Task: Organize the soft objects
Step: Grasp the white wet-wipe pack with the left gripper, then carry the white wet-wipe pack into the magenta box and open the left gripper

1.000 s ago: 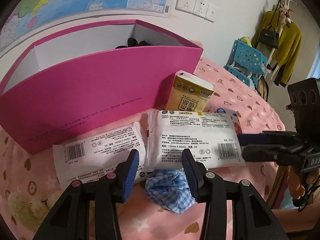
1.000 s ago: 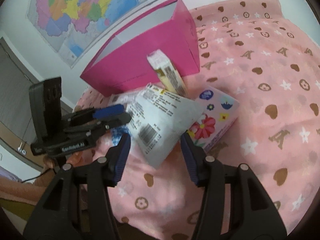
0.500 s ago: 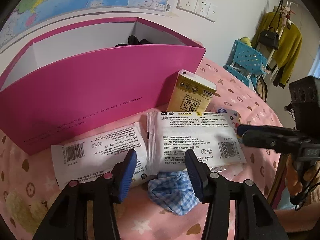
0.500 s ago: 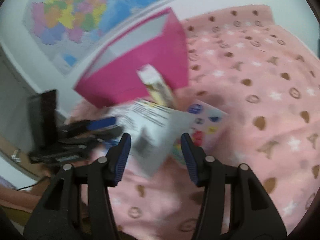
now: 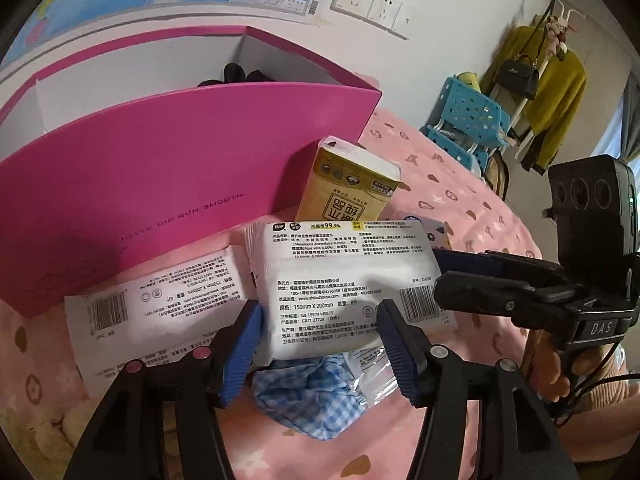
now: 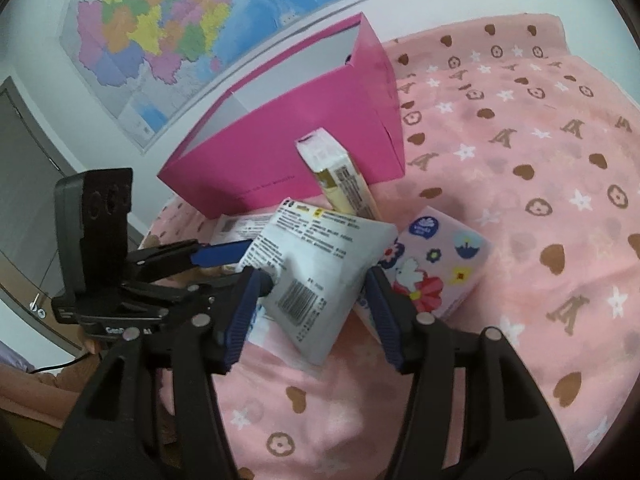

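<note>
Pick-up step: left tool (image 5: 320, 344), jaws just widened and unclamped, and right tool (image 6: 312, 312), also open, both straddle the upper wet-wipe pack (image 5: 348, 292); next, close and lift toward pink box (image 5: 160, 184) beyond.

Left hand-held gripper (image 5: 320, 344) jaws just opening, right hand-held gripper (image 6: 310, 312) parted

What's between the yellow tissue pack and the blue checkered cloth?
In the left wrist view, a white wipes pack lies between the yellow tissue pack and the checkered cloth.
</note>
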`<state>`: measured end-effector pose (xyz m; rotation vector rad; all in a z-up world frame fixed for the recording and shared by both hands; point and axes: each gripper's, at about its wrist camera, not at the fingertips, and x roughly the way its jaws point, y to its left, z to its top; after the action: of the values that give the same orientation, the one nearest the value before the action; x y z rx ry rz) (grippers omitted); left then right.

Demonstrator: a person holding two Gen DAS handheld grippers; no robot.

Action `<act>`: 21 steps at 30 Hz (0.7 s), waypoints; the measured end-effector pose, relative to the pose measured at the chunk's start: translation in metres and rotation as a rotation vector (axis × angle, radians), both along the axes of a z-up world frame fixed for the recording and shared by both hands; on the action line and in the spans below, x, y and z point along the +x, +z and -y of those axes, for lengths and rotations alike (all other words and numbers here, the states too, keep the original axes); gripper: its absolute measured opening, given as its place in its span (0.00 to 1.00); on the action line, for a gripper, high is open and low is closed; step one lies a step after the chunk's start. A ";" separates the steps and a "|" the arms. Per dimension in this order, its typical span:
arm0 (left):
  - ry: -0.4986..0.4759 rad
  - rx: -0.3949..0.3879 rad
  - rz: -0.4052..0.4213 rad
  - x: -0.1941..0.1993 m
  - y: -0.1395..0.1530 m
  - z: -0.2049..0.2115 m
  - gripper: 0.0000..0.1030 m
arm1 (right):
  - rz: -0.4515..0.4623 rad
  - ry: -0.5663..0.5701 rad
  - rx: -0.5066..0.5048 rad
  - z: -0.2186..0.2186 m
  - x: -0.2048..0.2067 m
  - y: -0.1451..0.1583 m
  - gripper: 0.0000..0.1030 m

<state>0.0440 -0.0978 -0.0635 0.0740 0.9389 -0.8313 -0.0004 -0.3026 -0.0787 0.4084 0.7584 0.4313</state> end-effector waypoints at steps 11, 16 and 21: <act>0.056 0.007 0.067 -0.012 0.022 -0.004 0.57 | 0.053 -0.007 -0.084 -0.005 -0.003 0.018 0.21; 0.082 -0.009 0.127 -0.016 0.045 -0.012 0.57 | 0.097 0.012 -0.103 -0.010 -0.002 0.038 0.21; 0.115 -0.028 0.179 -0.011 0.074 -0.024 0.57 | 0.145 0.045 -0.073 -0.013 0.009 0.063 0.21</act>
<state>0.0328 -0.0739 0.0109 0.0684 0.7555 -0.7183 0.0088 -0.2896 -0.0153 0.2885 0.6414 0.4689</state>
